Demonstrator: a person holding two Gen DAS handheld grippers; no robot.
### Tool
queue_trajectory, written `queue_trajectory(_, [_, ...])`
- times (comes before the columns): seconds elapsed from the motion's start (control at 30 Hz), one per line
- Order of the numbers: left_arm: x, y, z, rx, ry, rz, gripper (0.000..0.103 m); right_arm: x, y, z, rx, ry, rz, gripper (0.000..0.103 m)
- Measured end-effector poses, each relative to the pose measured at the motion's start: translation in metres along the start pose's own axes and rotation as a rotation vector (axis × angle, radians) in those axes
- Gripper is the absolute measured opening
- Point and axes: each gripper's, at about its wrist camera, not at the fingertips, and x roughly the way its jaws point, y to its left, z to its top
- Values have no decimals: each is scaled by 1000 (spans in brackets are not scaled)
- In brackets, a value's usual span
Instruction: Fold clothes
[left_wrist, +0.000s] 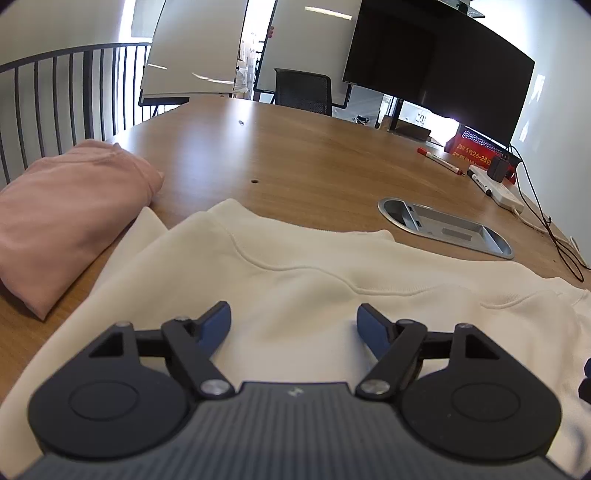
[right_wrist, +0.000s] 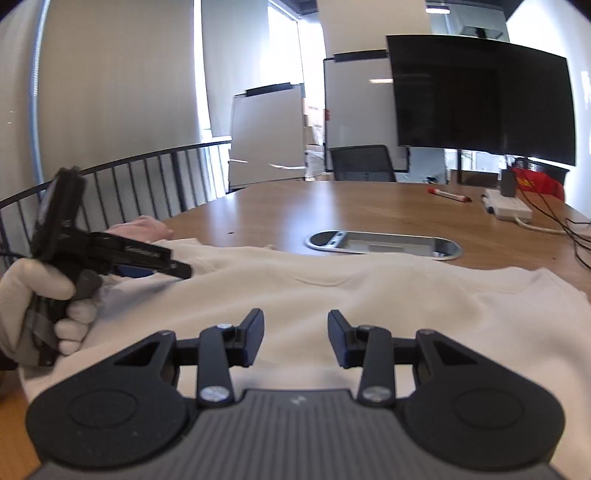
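A cream sweatshirt (left_wrist: 314, 280) lies spread on the wooden table (left_wrist: 295, 155); it also shows in the right wrist view (right_wrist: 369, 295). My left gripper (left_wrist: 293, 325) is open and empty just above the cream cloth. My right gripper (right_wrist: 295, 332) is open and empty over the same garment, to the right of the left one. The left gripper also shows from the side in the right wrist view (right_wrist: 173, 267), held by a white-gloved hand (right_wrist: 37, 288). A folded pink garment (left_wrist: 66, 218) lies at the table's left edge.
A metal cable tray (left_wrist: 447, 227) is set into the table beyond the sweatshirt. Markers (left_wrist: 439, 160), a white power strip (left_wrist: 502, 192) and black cables (left_wrist: 554, 236) lie at the far right. A railing (left_wrist: 55, 99), whiteboards, a chair (left_wrist: 303, 92) and a large dark screen (left_wrist: 436, 66) stand behind.
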Motion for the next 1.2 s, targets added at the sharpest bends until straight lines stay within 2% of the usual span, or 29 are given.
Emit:
queue_trajectory(0.03, [0, 0, 0, 0, -1, 1, 74, 1, 7, 0, -16, 4, 23, 45])
queue_trajectory(0.1, [-1, 1, 0, 2, -3, 3, 76, 11, 22, -1, -61, 76, -3, 45])
queue_trajectory(0.17, [-1, 1, 0, -3, -5, 0, 79, 19, 20, -1, -41, 137, -39, 45])
queue_trajectory(0.27, [-1, 4, 1, -16, -2, -5, 81, 22, -1, 0, 63, 174, -49, 44])
queue_trajectory(0.33, [-1, 5, 2, -21, -1, -9, 82, 29, -17, 1, 55, 177, -99, 38])
queue_trajectory(0.4, [-1, 5, 2, -18, -1, -11, 83, 30, -28, 1, 29, 175, -161, 38])
queue_trajectory(0.57, [0, 7, 2, -29, -2, -19, 84, 25, -62, 6, 95, 190, -253, 37])
queue_trajectory(0.7, [-2, 6, 2, -29, -13, -5, 85, 15, -70, 5, 90, 145, -349, 36])
queue_trajectory(0.77, [-5, 5, 1, -30, -36, 23, 85, 8, -64, 4, 71, 102, -324, 37])
queue_trajectory(0.87, [-28, -9, -2, 34, -173, 63, 85, -1, -51, 4, 96, 87, -136, 37])
queue_trajectory(0.9, [-38, -19, -4, 92, -221, 45, 85, -2, -46, 3, 112, 100, -86, 38])
queue_trajectory(0.97, [-57, -40, -13, 188, -292, -48, 87, 1, -36, 1, 111, 138, -33, 39])
queue_trajectory(1.0, [-61, -49, -17, 208, -295, -101, 89, 2, -32, -1, 93, 156, -45, 40])
queue_trajectory(1.1, [-49, -70, -31, 277, -192, -202, 91, 5, -27, -4, 58, 187, -91, 40])
queue_trajectory(1.17, [-35, -80, -41, 340, -150, -150, 91, 3, -30, -3, 56, 193, -119, 41])
queue_trajectory(1.2, [-29, -80, -41, 341, -122, -139, 91, 3, -37, -1, 71, 192, -164, 41])
